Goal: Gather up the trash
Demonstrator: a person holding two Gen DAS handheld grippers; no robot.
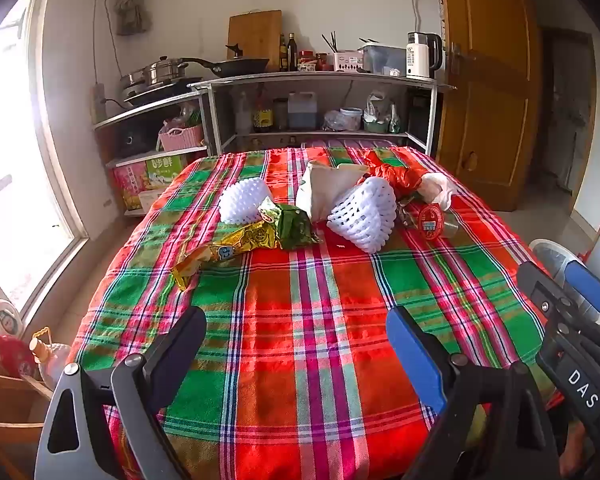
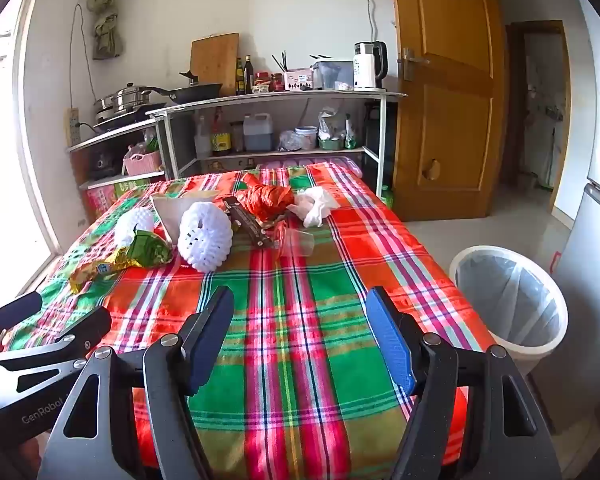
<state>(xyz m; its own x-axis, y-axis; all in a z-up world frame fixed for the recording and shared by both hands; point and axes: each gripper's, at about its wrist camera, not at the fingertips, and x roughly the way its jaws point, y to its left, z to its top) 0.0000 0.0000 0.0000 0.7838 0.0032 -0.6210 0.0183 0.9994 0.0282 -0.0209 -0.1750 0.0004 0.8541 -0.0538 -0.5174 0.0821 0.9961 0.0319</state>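
Trash [image 2: 206,236]: heaped on the surface [image 2: 300,340], beyond both my grippers
Left gripper [image 1: 296,344]: spread wide, holding nothing; right gripper [image 2: 300,332]: likewise
Bin [image 2: 508,300]: right of the surface

Home kitchen, small flat. Metal shelf [image 2: 276,98] along back wall w/ steamer pot [image 2: 126,98], frying pan [image 2: 198,90], kettle [image 2: 370,65], sauce bottles [image 2: 244,74], cutting board [image 2: 215,58]. Worktop w/ plaid cloth [image 2: 292,320], lined bin [image 2: 508,300] beside it, wooden door [image 2: 444,80], fridge [image 2: 588,280] at right.
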